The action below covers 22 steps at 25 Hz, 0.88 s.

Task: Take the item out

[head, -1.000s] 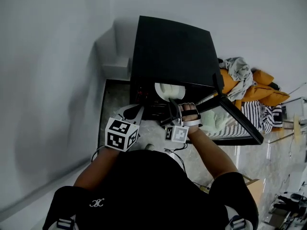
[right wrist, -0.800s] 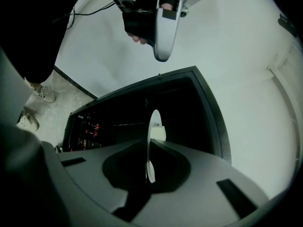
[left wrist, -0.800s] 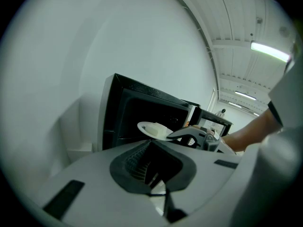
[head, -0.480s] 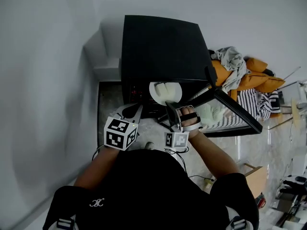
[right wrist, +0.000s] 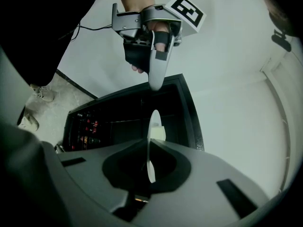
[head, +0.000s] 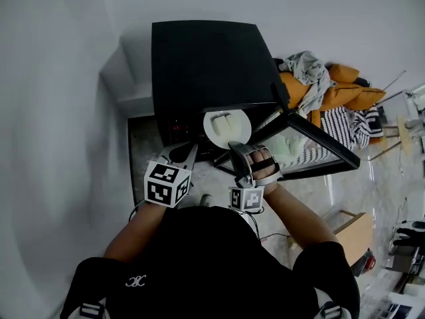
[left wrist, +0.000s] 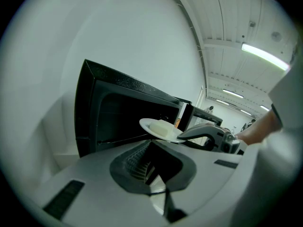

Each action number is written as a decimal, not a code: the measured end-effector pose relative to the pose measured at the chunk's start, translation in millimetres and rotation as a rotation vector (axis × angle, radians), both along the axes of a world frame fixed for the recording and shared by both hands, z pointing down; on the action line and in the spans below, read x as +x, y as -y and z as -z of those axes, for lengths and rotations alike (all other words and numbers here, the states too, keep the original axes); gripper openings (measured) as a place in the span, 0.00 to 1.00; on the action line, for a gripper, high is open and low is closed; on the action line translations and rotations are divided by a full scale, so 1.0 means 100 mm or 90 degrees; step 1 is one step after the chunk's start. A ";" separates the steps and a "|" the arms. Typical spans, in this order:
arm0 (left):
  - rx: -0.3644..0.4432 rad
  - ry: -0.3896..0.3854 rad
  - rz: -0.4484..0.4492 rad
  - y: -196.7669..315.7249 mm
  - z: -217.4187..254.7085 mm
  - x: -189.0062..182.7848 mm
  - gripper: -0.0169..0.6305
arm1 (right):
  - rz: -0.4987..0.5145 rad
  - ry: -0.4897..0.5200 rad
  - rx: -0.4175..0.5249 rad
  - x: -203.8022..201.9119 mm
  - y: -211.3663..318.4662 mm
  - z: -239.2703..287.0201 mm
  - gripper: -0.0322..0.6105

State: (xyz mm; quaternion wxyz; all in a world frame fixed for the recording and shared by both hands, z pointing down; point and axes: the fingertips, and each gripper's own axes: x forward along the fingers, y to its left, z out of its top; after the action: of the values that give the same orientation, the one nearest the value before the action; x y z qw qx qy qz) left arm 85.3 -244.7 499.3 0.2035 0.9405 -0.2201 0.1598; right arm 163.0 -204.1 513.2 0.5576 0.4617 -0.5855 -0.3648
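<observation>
White wall (head: pixel 53 78); right gripper (head: pixel 234 146) clamps plate (right wrist: pixel 152 122), seen edge-on.

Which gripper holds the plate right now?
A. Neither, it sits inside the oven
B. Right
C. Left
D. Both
B: the right gripper view shows the plate edge-on, clamped in the right gripper. The left gripper is shut on nothing, apart from the plate.
</observation>
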 end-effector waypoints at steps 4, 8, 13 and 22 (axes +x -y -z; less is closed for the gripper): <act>-0.001 -0.002 -0.020 -0.01 -0.01 0.06 0.03 | -0.006 -0.002 0.010 -0.05 -0.05 0.14 0.08; -0.002 -0.002 -0.041 -0.02 -0.02 0.12 0.03 | -0.034 0.006 -0.004 0.01 -0.17 0.00 0.08; -0.002 0.002 -0.066 -0.02 -0.02 0.18 0.03 | -0.057 0.006 0.002 0.03 -0.28 0.01 0.08; -0.009 -0.001 -0.116 -0.09 -0.04 0.34 0.03 | -0.097 -0.008 0.004 0.11 -0.43 0.04 0.08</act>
State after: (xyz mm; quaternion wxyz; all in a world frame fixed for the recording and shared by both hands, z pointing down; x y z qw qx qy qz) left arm 119.5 -235.9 503.5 0.1952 0.9552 -0.1323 0.1786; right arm 174.0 -160.7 508.7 0.5860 0.5040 -0.5443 -0.3261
